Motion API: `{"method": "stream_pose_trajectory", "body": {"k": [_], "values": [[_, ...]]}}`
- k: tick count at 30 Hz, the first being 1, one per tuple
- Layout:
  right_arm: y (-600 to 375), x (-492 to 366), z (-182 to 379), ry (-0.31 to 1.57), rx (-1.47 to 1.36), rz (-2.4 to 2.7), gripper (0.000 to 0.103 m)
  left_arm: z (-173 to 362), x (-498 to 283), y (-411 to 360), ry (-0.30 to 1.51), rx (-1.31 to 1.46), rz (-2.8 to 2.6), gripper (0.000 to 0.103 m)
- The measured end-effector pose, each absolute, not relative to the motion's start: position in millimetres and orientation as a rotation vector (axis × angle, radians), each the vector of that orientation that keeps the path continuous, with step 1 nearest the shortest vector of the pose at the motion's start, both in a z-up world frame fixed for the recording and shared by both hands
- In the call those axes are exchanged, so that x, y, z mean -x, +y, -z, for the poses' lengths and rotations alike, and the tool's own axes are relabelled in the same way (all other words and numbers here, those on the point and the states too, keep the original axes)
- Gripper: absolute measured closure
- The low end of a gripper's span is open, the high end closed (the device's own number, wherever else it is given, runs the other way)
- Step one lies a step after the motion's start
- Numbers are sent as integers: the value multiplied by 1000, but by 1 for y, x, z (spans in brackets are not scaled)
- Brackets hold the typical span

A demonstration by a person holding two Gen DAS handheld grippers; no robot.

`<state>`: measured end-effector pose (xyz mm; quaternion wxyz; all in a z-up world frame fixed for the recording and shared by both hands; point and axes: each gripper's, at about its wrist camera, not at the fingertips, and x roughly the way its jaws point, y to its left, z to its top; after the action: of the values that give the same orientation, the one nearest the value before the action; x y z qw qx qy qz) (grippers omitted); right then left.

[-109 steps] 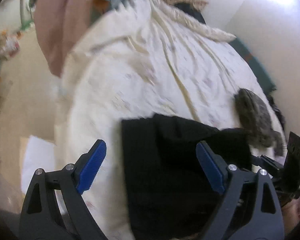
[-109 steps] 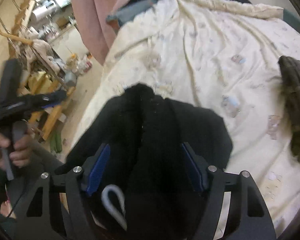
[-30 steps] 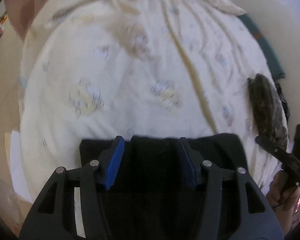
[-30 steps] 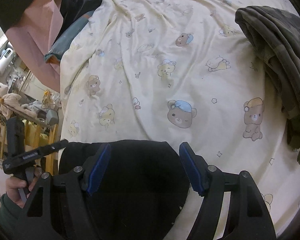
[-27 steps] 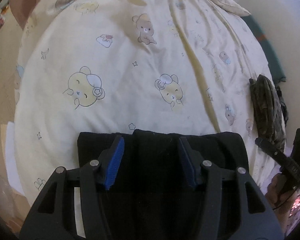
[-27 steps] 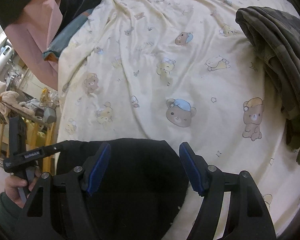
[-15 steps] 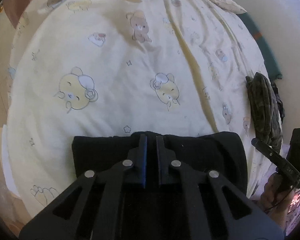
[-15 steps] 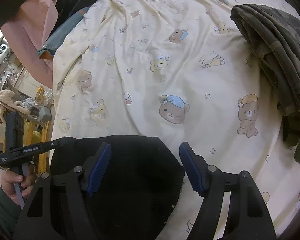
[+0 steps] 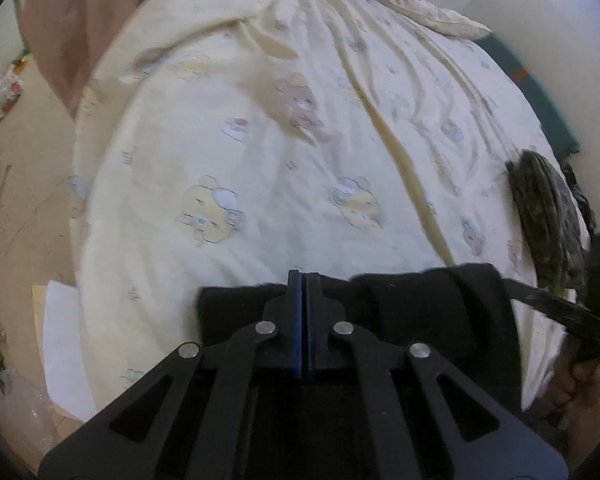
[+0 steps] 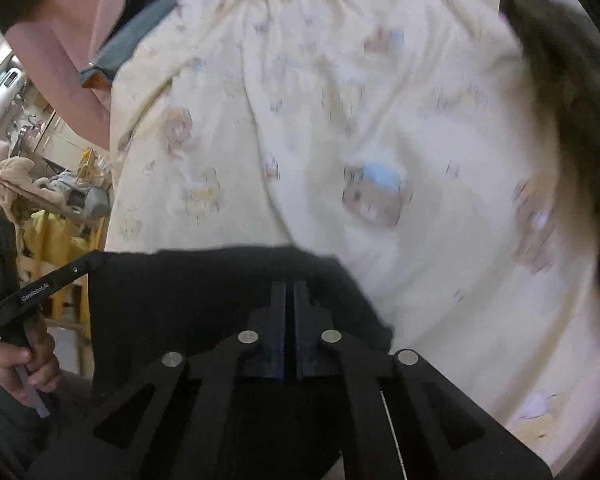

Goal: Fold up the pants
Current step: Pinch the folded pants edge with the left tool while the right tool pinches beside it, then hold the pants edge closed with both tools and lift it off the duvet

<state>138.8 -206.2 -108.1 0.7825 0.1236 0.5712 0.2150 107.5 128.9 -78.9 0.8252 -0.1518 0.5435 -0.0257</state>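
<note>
Both tongs, left [image 9: 303, 280] and right [image 10: 289, 290], were clamped tight onto black pants [image 9: 428, 308] on the bed [image 9: 260, 152].

Each view looks from a hand-held gripper, forward and steeply down along its fingers, close over the near edge of the bed. The left wrist view has the left gripper [image 9: 303, 280] at its bottom; the right wrist view has the right gripper [image 10: 288, 290]. Both share the black pants [image 9: 428, 312], the quilt [image 9: 260, 152] and the camouflage garment [image 9: 548, 216]. Each sees the other hand's gripper at its side edge.
</note>
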Motion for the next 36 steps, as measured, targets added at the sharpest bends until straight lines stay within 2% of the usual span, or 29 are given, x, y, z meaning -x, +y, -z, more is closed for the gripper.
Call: {"method": "stream_pose_trajectory", "body": {"k": [4,10,13,18,20,22,23,26,32,33,36], "values": [[-222,-137,103,1202,-287,-396,103,91,-110,135,1195,301,29,103],[-208,-139,120,1250,-114,-292,103,92,-112,142,1178,219,-102,103],[-207,-139,124,1261,-119,-299,103,97,-113,173,1189,345,-145,103],[-207,-136,112,1273,-212,-368,98,88,-107,161,1161,375,-58,103],[-219,-134,102,1256,-263,-327,97,83,-105,147,1163,356,-19,94],[-226,-130,81,1170,-285,-319,97,69,-100,129,1115,330,41,61],[-226,-131,73,1137,-304,-340,97,62,-98,121,1081,338,75,56],[-198,-146,75,1179,-357,-492,97,60,-106,93,1072,324,166,54],[-118,-164,117,1325,-227,-669,97,119,-123,62,1275,210,123,54],[-109,-162,129,1352,-147,-629,102,125,-121,62,1297,196,123,54],[-122,-167,153,1392,-98,-502,103,134,-113,71,1340,216,141,54]]}}
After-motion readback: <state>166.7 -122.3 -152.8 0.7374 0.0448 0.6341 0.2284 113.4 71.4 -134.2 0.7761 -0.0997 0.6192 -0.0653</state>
